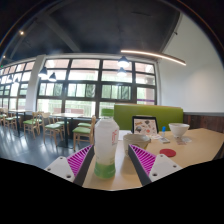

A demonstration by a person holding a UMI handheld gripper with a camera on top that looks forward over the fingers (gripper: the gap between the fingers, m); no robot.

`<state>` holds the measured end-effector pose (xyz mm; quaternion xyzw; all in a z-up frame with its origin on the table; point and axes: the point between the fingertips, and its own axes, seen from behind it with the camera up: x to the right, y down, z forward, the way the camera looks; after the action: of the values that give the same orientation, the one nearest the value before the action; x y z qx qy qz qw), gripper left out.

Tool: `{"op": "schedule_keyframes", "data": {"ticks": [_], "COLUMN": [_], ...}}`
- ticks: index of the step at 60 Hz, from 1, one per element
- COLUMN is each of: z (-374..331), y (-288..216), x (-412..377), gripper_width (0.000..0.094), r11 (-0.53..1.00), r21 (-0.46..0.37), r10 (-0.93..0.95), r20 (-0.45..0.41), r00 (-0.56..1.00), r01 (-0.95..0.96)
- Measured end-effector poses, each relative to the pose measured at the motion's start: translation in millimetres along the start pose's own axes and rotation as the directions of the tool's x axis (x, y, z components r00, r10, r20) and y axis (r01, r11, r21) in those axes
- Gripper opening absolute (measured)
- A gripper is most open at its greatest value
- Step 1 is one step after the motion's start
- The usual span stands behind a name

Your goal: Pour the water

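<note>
Level tongs (112, 160) clamped on upright bottle (105, 148)

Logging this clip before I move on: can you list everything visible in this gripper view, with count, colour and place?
Bottle: one, clear with a green label and white cap, upright between the fingers.
Table: one, light wood, under the bottle.
Bowl: one, white, on the table beyond the fingers.
Red disc: one, flat on the table near the bowl.
Picture card: one, standing behind the bottle.
Booth seat: one, green, behind the table.
Chairs: several, wooden, by the windows.
Ceiling light: one long white strip.
Gripper: one, magenta pads; grip on the bottle unclear.
</note>
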<state>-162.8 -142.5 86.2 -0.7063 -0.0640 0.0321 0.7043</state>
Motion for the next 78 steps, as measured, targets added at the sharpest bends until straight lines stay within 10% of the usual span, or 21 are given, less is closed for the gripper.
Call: {"op": "schedule_keyframes", "data": {"ticks": [10,14,32,51,63,78], "z": [50,65,76,105,156,170], "y": [-16,-9,-11,-50,-64,-65], "x": [-17,-14,-23,-68,-43,14], "gripper_width": [0.0753,0.0512,0.0282,0.0281,0.0282,0.0286], "r11": [1.0,1.0,0.997,0.939,0.302,-0.413], "r21": [-0.007,-0.031,0.008,-0.084,-0.151,-0.101], "r10": [0.021,-0.001,-0.077,0.339,0.952,0.91], "r20": [-0.031,-0.062,-0.06,0.069,0.004,-0.004], "r00": [0.999,0.998,0.995,0.938,0.305,-0.415], "r01": [-0.021,-0.001,0.078,-0.333,-0.941,-0.905]}}
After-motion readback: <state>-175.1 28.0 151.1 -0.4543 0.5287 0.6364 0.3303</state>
